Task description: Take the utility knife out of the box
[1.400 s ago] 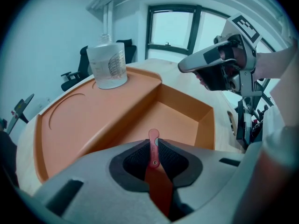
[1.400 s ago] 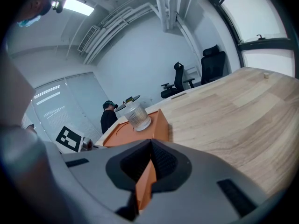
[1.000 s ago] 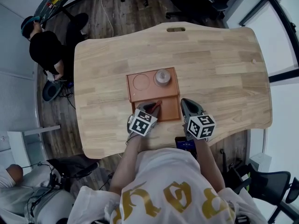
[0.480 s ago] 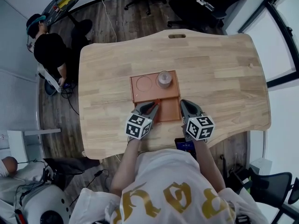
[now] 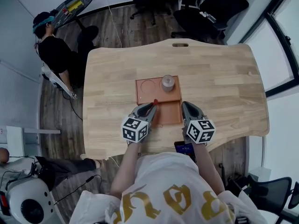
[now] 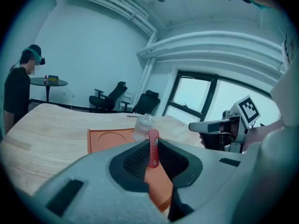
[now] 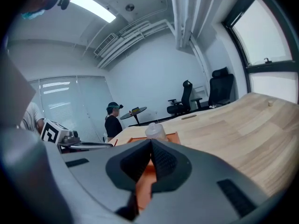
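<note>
An orange box [image 5: 140, 90] lies on the wooden table [image 5: 219, 78], and the left gripper view shows the same box [image 6: 105, 139]. My left gripper [image 5: 150, 108] is shut on a slim red utility knife [image 5: 154, 103], held over the box's near compartment. Seen from the left gripper [image 6: 152, 143], the knife [image 6: 153, 149] stands upright, pinched between the jaws. My right gripper [image 5: 186, 107] hovers at the box's near right corner. In its own view the right gripper [image 7: 150, 146] has its jaws together with nothing between them.
A clear lidded jar [image 5: 167, 83] stands in the box's far right compartment, beside a round recess [image 5: 149, 85]. A person in black [image 5: 51, 50] stands beyond the table's left end. Office chairs [image 5: 201, 8] are at the far side. A phone [image 5: 185, 147] lies at the near edge.
The left gripper has drawn slightly toward the near edge with the red knife still in its jaws. The right gripper has stayed beside the box. The head view has shifted.
</note>
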Tool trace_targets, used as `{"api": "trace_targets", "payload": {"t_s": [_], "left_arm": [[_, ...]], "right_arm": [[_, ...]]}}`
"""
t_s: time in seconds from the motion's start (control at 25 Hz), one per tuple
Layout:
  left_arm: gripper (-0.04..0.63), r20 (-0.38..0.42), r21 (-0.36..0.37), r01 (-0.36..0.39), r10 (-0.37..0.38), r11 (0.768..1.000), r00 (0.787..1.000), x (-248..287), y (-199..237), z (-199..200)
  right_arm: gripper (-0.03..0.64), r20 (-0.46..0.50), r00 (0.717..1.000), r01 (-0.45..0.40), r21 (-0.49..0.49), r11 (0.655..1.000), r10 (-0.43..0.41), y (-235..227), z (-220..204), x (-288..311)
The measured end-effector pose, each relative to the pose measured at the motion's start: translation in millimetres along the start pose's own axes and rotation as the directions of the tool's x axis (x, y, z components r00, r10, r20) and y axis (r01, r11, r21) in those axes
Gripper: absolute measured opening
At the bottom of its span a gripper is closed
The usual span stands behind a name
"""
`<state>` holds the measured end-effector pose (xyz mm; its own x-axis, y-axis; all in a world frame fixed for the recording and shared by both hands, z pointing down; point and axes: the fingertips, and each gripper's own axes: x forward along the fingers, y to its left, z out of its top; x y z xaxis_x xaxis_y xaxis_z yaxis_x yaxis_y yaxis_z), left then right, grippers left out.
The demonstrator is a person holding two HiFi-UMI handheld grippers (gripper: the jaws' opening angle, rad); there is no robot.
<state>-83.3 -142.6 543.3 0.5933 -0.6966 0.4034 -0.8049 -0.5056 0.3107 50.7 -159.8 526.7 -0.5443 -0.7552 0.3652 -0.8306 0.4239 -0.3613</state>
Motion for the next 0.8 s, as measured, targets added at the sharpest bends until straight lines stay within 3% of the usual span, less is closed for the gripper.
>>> {"api": "trace_targets", "payload": {"t_s": [0.4,0.8], "left_arm": [[0.054,0.118,0.052,-0.053,0.047,0.997,0.992,-38.1,-13.3,21.7],[0.054,0.206,0.065,-0.127,0.111,0.99,0.972,-80.5,-19.6,43.2]], "right_arm": [[0.011,0.041,0.999,0.023,-0.067,0.997,-0.021,21.4,8.2,-22.5],[0.011,0.11,0.993,-0.018,-0.114,0.993,0.031,53.2,30.0,-39.6]]}}
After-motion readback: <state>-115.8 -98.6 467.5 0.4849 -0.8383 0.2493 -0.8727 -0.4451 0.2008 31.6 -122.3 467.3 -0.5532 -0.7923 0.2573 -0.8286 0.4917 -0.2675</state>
